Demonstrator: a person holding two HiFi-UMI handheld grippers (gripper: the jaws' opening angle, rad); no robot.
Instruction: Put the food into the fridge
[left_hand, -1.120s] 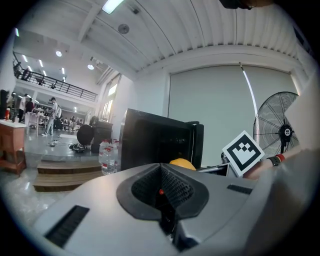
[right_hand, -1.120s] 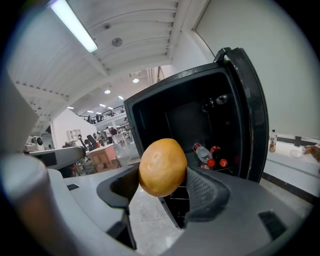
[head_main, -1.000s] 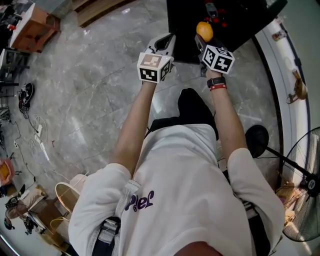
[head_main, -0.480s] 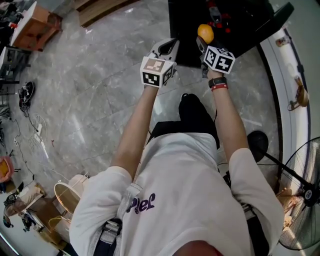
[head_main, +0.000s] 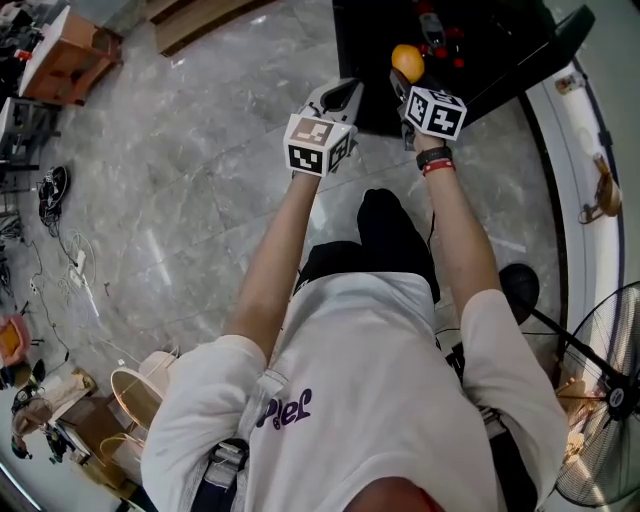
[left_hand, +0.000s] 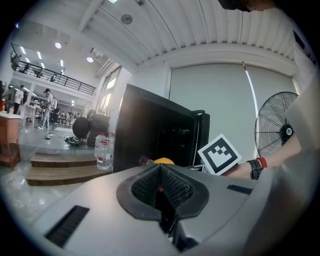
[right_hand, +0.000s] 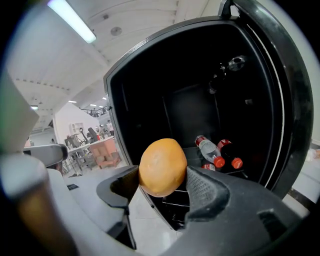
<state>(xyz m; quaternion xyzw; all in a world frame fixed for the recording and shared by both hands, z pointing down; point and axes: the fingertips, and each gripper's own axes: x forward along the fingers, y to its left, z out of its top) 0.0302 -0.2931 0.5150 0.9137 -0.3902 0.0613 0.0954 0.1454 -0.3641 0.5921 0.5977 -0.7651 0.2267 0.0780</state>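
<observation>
Both arms reach forward side by side, left gripper (head_main: 345, 92) pinched together, right gripper (right_hand: 161, 181) clamping an orange (right_hand: 162, 165).

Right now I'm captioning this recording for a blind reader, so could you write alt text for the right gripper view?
The right hand-held gripper grips a round orange fruit between its jaws, held up in front of an open black fridge. Low inside the dark fridge lie a few red-capped bottles on a wire shelf.

Orange (right_hand: 162, 167) before the fridge (right_hand: 150, 90), bottles (right_hand: 206, 146) low inside it, apparently lying flat
</observation>
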